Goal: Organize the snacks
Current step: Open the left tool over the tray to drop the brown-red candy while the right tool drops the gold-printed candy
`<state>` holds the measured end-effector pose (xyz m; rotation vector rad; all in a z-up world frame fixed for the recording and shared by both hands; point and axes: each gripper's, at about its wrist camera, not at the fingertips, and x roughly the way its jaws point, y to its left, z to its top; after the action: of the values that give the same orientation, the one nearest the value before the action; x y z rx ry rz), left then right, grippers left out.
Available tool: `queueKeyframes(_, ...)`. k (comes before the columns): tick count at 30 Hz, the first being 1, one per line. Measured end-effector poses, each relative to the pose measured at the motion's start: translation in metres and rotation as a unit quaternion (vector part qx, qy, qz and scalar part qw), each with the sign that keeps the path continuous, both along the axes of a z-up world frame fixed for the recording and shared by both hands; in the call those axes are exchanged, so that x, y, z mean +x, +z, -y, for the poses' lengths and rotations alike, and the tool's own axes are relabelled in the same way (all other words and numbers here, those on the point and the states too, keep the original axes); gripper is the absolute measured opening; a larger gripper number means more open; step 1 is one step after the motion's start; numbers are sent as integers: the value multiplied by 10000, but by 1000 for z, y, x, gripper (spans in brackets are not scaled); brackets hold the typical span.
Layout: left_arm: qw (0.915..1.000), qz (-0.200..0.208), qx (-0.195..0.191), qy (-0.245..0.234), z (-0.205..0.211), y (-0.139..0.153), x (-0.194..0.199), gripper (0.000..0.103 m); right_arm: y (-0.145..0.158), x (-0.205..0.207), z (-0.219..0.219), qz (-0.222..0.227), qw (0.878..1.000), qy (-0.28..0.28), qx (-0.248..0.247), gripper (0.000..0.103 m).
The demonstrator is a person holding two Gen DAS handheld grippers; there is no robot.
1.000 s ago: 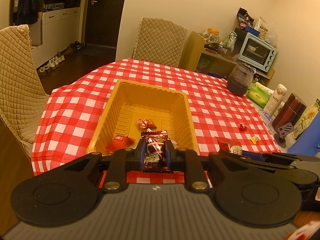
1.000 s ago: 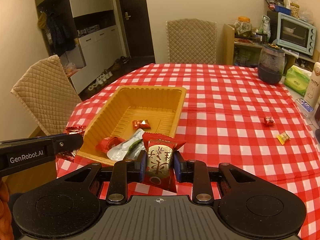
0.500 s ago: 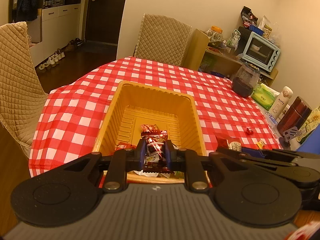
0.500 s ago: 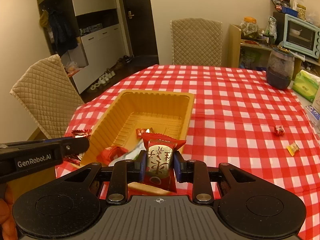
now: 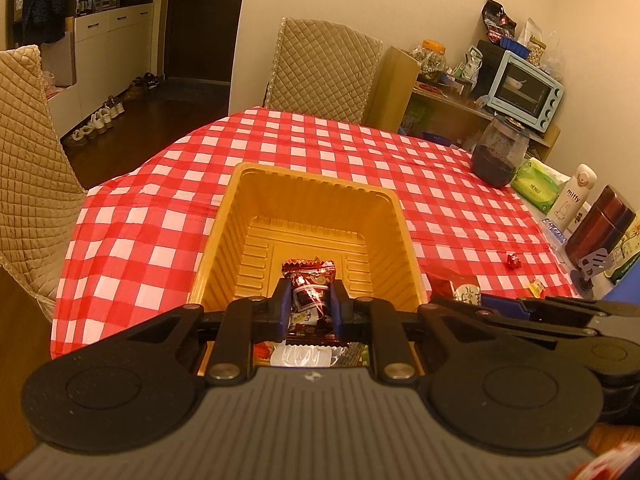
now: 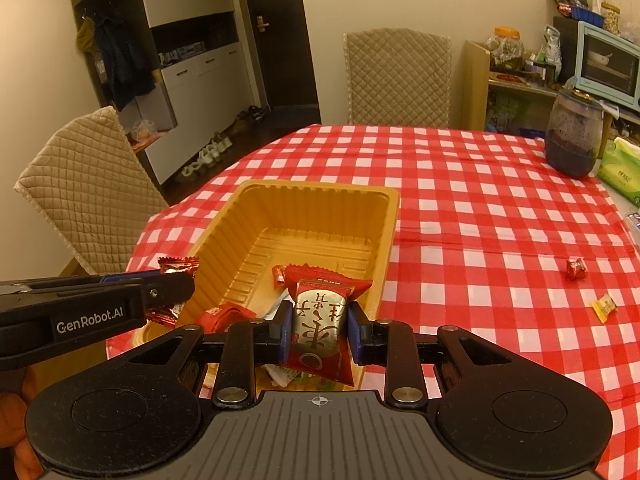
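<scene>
The left gripper is clenched on a dark red snack packet, which it holds above the near end of the yellow plastic tray. The right gripper is clenched on a red and gold snack packet, also above the tray's near edge, at about 3 o'clock from the left one.

The tray lies on a table with a red and white checked tablecloth. Inside it, at the near end, are some wrapped snacks, among them a small red candy and a red packet; others under the grippers are too hidden to tell.

On the cloth at 3 o'clock from the tray, well apart from it, lie a small red candy and, nearer, a small yellow candy. At 1 o'clock stands a dark glass jar, with a green tissue pack just beside it.
</scene>
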<state>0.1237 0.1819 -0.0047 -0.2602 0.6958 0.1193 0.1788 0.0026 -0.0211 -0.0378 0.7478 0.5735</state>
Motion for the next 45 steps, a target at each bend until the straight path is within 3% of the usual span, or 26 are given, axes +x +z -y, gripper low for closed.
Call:
queueKeyframes(18, 9997, -219, 24, -129, -5, -17, 33, 18, -12, 24, -3, -124, 9999, -61, 33, 29)
queueKeyframes(28, 9998, -211, 65, 14, -14, -17, 13, 32, -11, 26, 2, -157, 9998, -111, 82, 29)
queueKeyframes(35, 9996, -182, -15, 224, -23, -15, -7, 35, -7, 27, -5, -228, 9994, -16, 250, 29)
queueKeyframes(39, 9992, -191, -33, 344, -28, -15, -14, 46, -6, 32, -11, -313, 9983, 86, 483, 30)
queueKeyframes(41, 9991, -186, -30, 379, -29, -14, -16, 48, -6, 36, -11, -402, 9970, 97, 649, 45)
queueKeyframes(42, 9990, -188, -30, 394, -30, -14, -17, 49, -5, 36, -9, -395, 9968, 34, 695, 59)
queueKeyframes(45, 9989, -181, -53, 428, -29, -13, -22, 52, -3, 36, 2, -404, 9956, -94, 838, 63)
